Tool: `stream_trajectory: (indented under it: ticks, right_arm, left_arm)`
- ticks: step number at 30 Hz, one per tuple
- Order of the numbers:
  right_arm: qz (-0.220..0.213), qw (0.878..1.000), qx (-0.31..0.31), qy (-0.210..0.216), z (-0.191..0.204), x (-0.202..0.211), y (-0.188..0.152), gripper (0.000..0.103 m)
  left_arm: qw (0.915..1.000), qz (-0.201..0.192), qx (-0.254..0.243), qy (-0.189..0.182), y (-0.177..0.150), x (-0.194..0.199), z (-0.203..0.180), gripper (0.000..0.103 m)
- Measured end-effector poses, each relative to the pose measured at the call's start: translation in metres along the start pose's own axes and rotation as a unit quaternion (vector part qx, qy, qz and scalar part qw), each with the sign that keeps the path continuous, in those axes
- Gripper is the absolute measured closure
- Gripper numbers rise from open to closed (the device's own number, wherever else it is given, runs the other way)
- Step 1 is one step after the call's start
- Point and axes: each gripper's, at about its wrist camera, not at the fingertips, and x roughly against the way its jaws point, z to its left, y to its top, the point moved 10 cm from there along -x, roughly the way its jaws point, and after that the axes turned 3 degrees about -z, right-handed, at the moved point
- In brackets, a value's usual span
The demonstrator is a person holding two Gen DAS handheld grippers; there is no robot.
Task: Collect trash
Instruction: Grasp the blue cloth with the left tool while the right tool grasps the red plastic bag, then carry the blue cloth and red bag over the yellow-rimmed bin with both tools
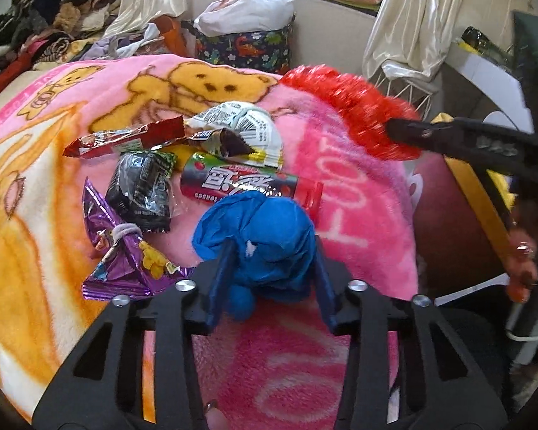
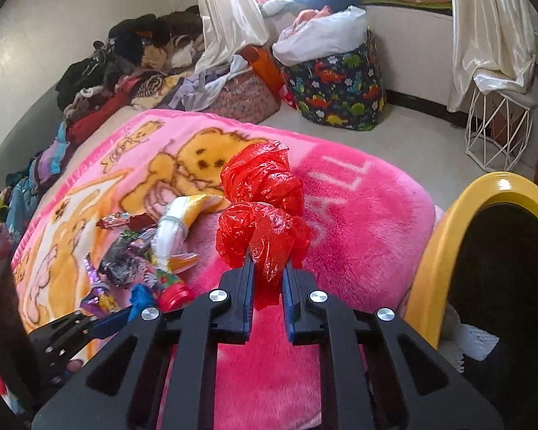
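A blue crumpled plastic wad [image 1: 258,236] lies on the pink blanket [image 1: 358,215], and my left gripper [image 1: 273,242] is shut on it with a finger pressed to each side. Behind the wad is a heap of trash: a bottle with a red cap [image 1: 240,182], a black wrapper [image 1: 140,190], a purple wrapper [image 1: 122,254], a red wrapper [image 1: 125,139] and a white printed wrapper [image 1: 240,122]. My right gripper [image 2: 268,259] is shut on a red plastic bag [image 2: 265,208], held above the blanket [image 2: 358,236]. The left wrist view shows that gripper [image 1: 394,129] and the red bag [image 1: 348,104] at the upper right.
A yellow-rimmed bin [image 2: 444,251] stands at the blanket's right edge. Beyond it are a dinosaur-print basket [image 2: 340,89] full of laundry, a white wire stool [image 2: 498,132], curtains and a pile of clothes [image 2: 125,61] along the wall. A person's hand [image 1: 520,268] shows at the right.
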Motion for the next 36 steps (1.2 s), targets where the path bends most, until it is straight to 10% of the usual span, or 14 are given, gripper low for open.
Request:
stream_trajectory:
  ticks: [6, 36]
  right_arm:
    - [-0.012, 1.000, -0.003, 0.012, 0.002, 0.022, 0.000, 0.091]
    - [-0.073, 0.997, -0.002, 0.011, -0.008, 0.114, 0.008, 0.091]
  left_arm:
    - [0.9998, -0.013, 0.017, 0.003, 0.004, 0.010, 0.007, 0.092]
    - [0.9931, -0.109, 0.004, -0.045, 0.054, 0.085, -0.040, 0.093]
